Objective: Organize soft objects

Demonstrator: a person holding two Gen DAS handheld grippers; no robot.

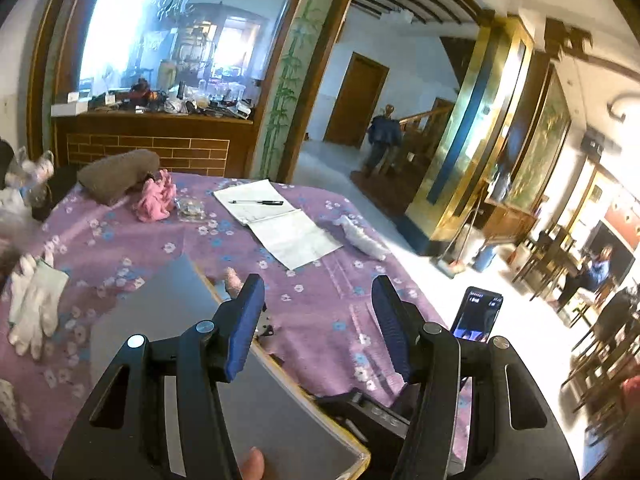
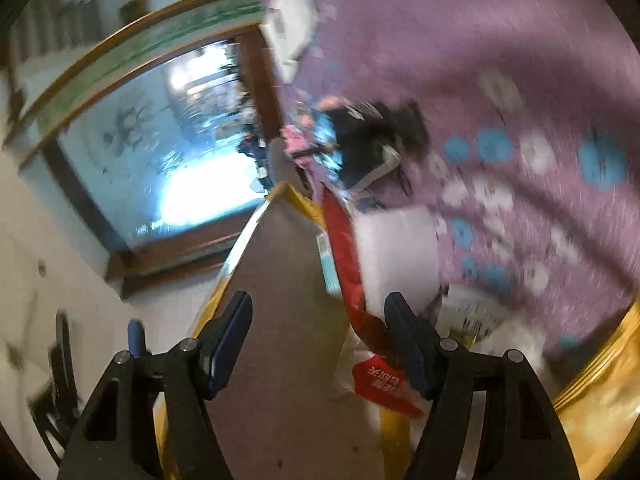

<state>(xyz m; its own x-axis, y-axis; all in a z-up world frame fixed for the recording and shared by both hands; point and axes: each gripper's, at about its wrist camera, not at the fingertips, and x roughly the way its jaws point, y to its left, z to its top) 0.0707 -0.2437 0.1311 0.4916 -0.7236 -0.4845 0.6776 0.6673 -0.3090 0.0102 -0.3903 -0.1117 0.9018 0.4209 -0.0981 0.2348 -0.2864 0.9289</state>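
In the left wrist view my left gripper [image 1: 318, 300] is open and empty above the purple flowered tablecloth [image 1: 320, 320]. Soft things lie on it: a brown plush roll [image 1: 116, 174], a pink cloth [image 1: 155, 198], a white fluffy piece [image 1: 362, 237] and white gloves [image 1: 34, 304]. A grey box lid with a gold edge [image 1: 224, 360] is under the left finger. The right wrist view is blurred. My right gripper [image 2: 318, 316] is open over the gold-edged box [image 2: 288, 280], with a red and white bag [image 2: 372, 368] between its fingers.
An open notebook with a pen [image 1: 276, 220] lies mid-table. A phone [image 1: 476, 314] stands at the table's right edge. A small clear packet [image 1: 190, 208] sits by the pink cloth. A wooden cabinet [image 1: 152, 140] stands behind; open floor and chairs [image 1: 600, 360] are to the right.
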